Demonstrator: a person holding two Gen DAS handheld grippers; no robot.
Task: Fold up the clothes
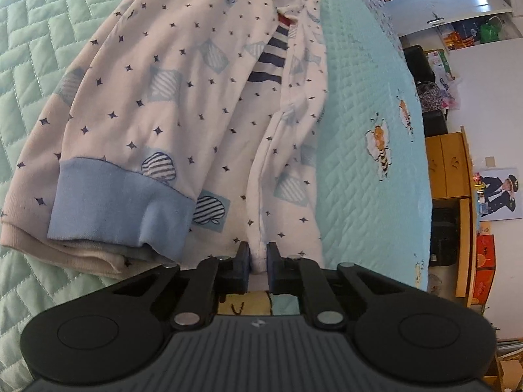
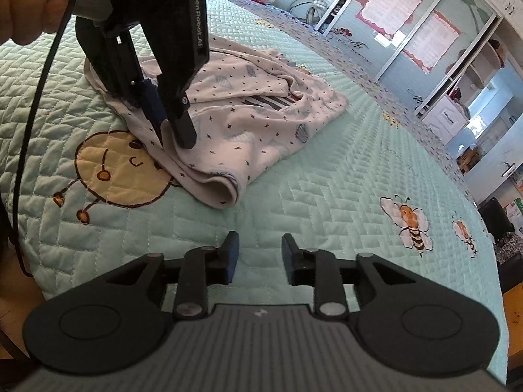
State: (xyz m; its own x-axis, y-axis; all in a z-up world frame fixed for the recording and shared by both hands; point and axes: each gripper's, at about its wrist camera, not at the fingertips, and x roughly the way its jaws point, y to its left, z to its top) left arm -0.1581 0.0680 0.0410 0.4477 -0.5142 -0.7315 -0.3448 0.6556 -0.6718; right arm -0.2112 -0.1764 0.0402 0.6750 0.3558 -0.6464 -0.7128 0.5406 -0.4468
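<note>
The left hand-held gripper point(image 1: 258, 254) pinches the garment's point(image 1: 183, 104) near edge (bunched).

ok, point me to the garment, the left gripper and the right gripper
garment point(image 1: 170, 104), left wrist view, star-print front
left gripper point(image 1: 259, 256), left wrist view, between fingertips, shut on hem
right gripper point(image 2: 260, 248), right wrist view, between open fingertips

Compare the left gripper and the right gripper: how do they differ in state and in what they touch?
The left gripper is shut on the white star-print garment; the right gripper stands open with nothing between its jaws. The left sits at the garment's edge; the right hangs over bare quilted bedspread. Both have blue pads.
</note>
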